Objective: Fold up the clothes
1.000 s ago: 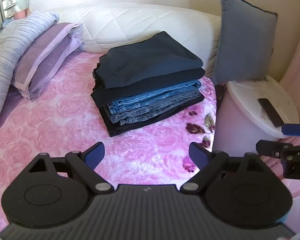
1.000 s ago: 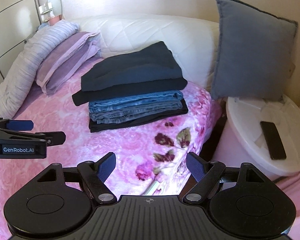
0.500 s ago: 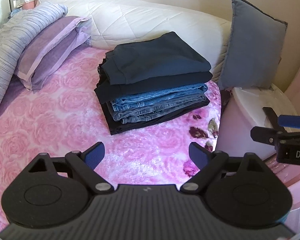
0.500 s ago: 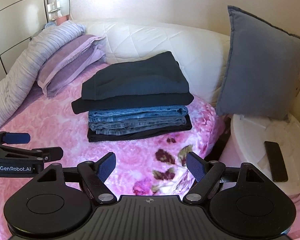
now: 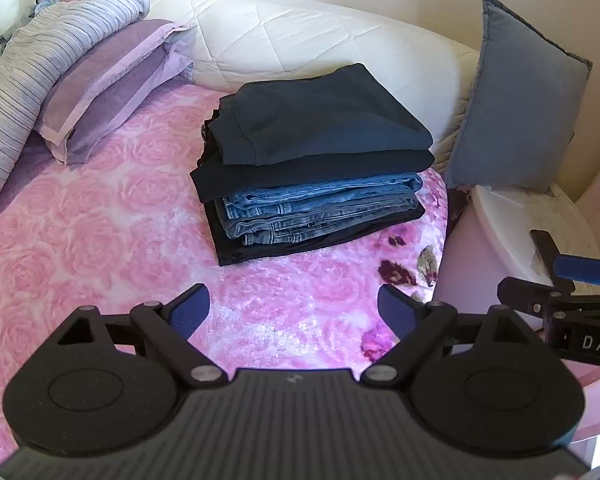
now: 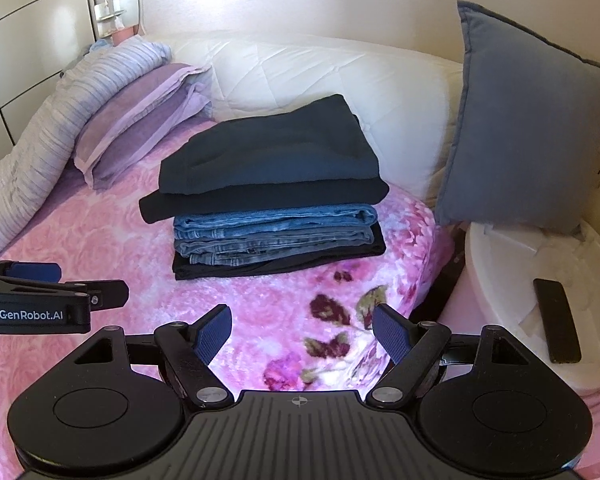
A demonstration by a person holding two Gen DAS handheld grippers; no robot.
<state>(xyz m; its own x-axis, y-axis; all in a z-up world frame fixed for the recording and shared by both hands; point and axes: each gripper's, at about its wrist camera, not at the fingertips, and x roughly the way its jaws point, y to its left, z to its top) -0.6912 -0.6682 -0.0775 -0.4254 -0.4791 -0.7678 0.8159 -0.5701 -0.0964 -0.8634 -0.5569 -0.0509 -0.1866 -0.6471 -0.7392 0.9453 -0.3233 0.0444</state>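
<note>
On the pink rose-print bedspread (image 5: 100, 240), the stack of folded clothes (image 5: 316, 168) sits finished near the quilted headboard (image 5: 300, 36). The left gripper (image 5: 294, 310) and right gripper (image 6: 302, 330), jaws wide and empty, have edged slightly back, suggesting folding is done.

Stack of folded clothes (image 5: 316, 172), centre of frame, lying flat on the pink bed: dark navy garments on top, blue jeans (image 5: 320, 212) beneath, black garment lowest.

Both wrist views angled down, near bed, sharing folded stack (image 5: 312, 168)
</note>
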